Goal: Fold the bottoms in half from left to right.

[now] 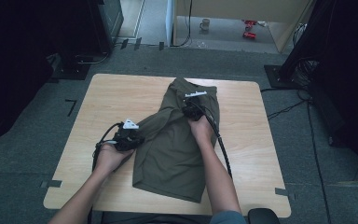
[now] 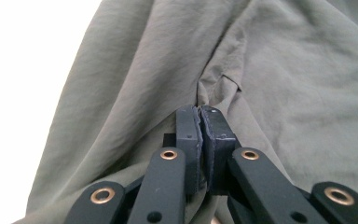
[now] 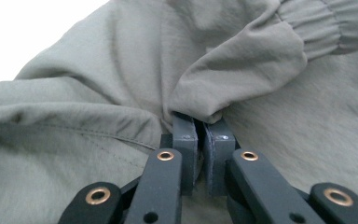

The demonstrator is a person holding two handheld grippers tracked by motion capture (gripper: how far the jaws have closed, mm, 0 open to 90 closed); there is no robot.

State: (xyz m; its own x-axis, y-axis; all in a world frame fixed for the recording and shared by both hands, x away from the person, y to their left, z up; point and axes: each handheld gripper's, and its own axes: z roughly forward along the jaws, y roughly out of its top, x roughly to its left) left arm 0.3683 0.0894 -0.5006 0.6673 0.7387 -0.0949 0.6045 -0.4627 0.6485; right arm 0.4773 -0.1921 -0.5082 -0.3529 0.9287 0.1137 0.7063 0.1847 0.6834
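A: Olive-green shorts [image 1: 175,140], middle of the bench [image 1: 112,93], partly folded. Waistband end far side, hem at the near edge.

B: Elastic waistband [image 3: 326,28] shows in the right gripper view, top right, bunched.

A: Left tool [image 1: 129,139]?

B: At the shorts' left edge, about mid-length. In the left gripper view [image 2: 200,112] the jaws are pressed together with a gather of fabric pinched at the tips.

A: Right tool [image 1: 192,108]?

B: On top of the shorts toward the waistband end. In its own view [image 3: 199,122] the jaws are clamped on a fold of cloth that humps over the tips.

A: Tools apart?

B: Yes, well apart, left one nearer the person. Cables trail back along both forearms.

A: Surroundings?

B: Grey floor [image 1: 37,140], a mug [image 1: 205,24] on the floor far back, dark stands on both sides.
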